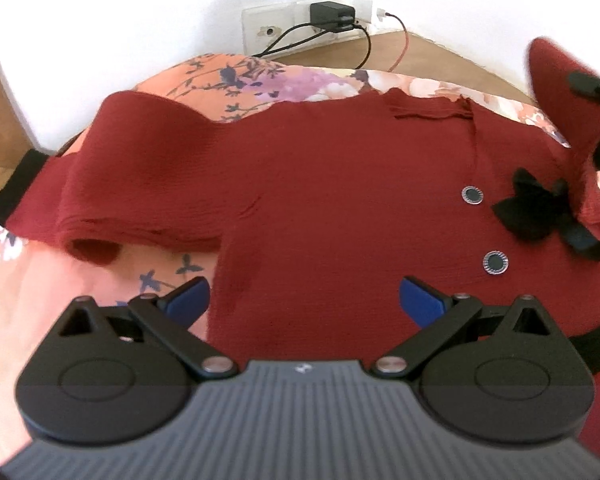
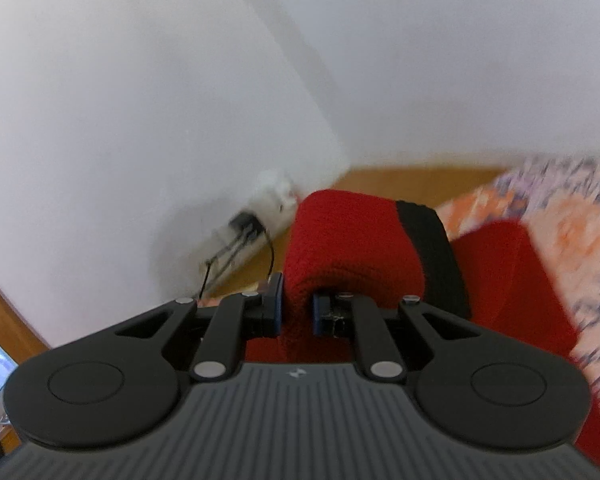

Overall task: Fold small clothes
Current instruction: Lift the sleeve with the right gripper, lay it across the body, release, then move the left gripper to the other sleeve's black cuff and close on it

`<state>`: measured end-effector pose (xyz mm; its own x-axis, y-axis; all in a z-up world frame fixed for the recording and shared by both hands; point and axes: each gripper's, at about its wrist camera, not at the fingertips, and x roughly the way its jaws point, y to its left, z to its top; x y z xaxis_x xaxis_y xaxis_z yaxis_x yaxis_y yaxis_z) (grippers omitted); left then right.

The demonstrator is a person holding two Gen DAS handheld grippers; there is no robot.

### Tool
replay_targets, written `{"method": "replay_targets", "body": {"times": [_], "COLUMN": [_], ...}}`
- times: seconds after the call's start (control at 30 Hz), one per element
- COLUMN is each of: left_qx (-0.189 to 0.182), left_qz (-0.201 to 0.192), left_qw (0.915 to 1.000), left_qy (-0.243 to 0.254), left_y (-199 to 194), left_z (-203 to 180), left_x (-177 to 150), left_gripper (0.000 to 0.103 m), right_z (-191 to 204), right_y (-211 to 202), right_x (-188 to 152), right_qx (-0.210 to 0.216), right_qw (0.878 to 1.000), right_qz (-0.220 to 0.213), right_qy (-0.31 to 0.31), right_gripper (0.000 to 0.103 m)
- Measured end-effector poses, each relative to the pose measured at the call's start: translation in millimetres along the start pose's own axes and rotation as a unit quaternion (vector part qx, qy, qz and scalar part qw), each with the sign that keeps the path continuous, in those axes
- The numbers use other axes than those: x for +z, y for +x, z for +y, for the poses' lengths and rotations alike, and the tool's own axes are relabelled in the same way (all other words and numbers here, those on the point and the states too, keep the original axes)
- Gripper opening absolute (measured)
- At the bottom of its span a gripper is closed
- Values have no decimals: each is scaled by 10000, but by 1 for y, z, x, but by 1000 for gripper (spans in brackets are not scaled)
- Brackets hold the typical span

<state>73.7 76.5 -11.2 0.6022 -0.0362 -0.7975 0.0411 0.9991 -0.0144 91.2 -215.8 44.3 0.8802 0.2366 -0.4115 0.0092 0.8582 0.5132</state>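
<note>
A small dark red knitted sweater (image 1: pixel 320 184) with 2 round silver-rimmed buttons (image 1: pixel 496 263) and a black fabric bow (image 1: pixel 540 212) lies spread on the floral orange bedcover (image 1: pixel 40 300). Its body stretches straight ahead of the left gripper (image 1: pixel 304 300), whose blue-padded jaws stand wide apart and grasp nothing, hovering just above the sweater's near hem.

One red sleeve with a black cuff (image 2: pixel 356 240) is off the cover, to the right of the bow. The right gripper (image 2: pixel 296 312) has its jaws clenched on that sleeve, the knit bulging up between the pads (image 2: pixel 277 304); from the left wrist view the same sleeve rises at the far right edge.

The other sleeve lies flat, running out to the left of the sweater's body, its long axis crosswise to the left gripper.

The right hand looks nearer to the coming move: carrying the raised sleeve leftward across the buttons, I'd judge, while the left could pin the body.
</note>
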Motion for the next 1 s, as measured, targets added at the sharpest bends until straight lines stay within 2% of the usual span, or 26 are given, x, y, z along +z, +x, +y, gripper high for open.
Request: {"method": "replay_targets", "body": {"times": [0.23,0.47,0.6,0.63,0.7,0.77,0.9,1.0], "left_qx": [33,-27,-45,-56,-90,-158,-251,-286], "left_qz": [39,41,44,27,-7,-52,-169,-294], "left_qw": [10000,10000,9998,9998,9996,9994,9987,9981], "left_qy": [23,67,183,214,264,312,403,452], "left_y": [7,9,9,8,6,2,-6,-12], "left_z": [14,22,22,21,18,14,3,-7], "left_x": [-5,-8,-6,-5,-3,1,8,13], "left_gripper": [103,103,103,103,103,103,103,103], "right_z": [22,23,23,25,26,27,28,23], "right_y": [55,94,105,103,98,85,53,30], "right_x": [-51,-85,-91,-90,-86,-82,-68,-55], "right_qx": [-260,-390,-363,-358,-333,-365,-349,-343], "right_qw": [9978,9931,9918,9917,9916,9917,9918,9901], "right_qz": [566,1043,1151,1168,1201,1201,1179,1281], "right_qy": [-219,-373,-433,-414,-331,-273,-359,-452], "right_gripper": [14,16,29,34,53,63,71,73]}}
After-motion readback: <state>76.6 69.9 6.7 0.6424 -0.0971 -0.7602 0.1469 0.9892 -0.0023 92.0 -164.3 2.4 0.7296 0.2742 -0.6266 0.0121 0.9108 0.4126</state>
